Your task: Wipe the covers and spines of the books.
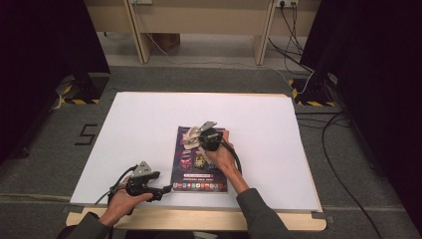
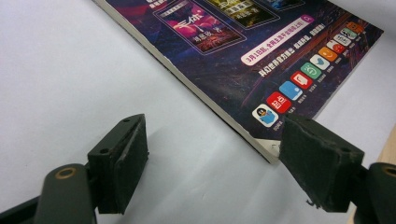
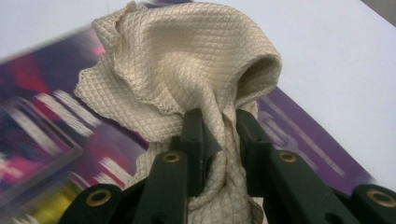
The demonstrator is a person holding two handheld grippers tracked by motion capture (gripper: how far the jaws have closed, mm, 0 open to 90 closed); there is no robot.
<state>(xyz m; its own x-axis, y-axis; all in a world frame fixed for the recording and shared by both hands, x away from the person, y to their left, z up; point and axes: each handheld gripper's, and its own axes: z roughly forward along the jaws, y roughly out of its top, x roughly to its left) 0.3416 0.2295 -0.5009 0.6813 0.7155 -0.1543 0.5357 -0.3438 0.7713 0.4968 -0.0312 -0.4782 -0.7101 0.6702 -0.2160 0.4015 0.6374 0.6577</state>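
Two tongs were at work over a white-topped counter. In the high view, the right tongs sat near the middle of the frame, clamped on a cream waffle-weave cloth bunched on the upper part of a glossy purple magazine. In the right gripper view, the cloth rose in a crumpled peak through the centre of the frame, its gathered neck pinched between the two black jaws at the bottom, with the magazine cover blurred behind it to the left.

The left tongs lay low at the lower left of the high view, pointing at the magazine's near left corner. In the left gripper view, its jaws stood wide apart with nothing clamped between them, and the corner of the magazine lay between and beyond them, close to the right-hand jaw.

Across the upper right of that view ran a row of small coloured app icons, one red square with white Chinese characters. Above it, a pale banner carried Chinese text beginning with "3月1日"; the rest was too small to read surely.
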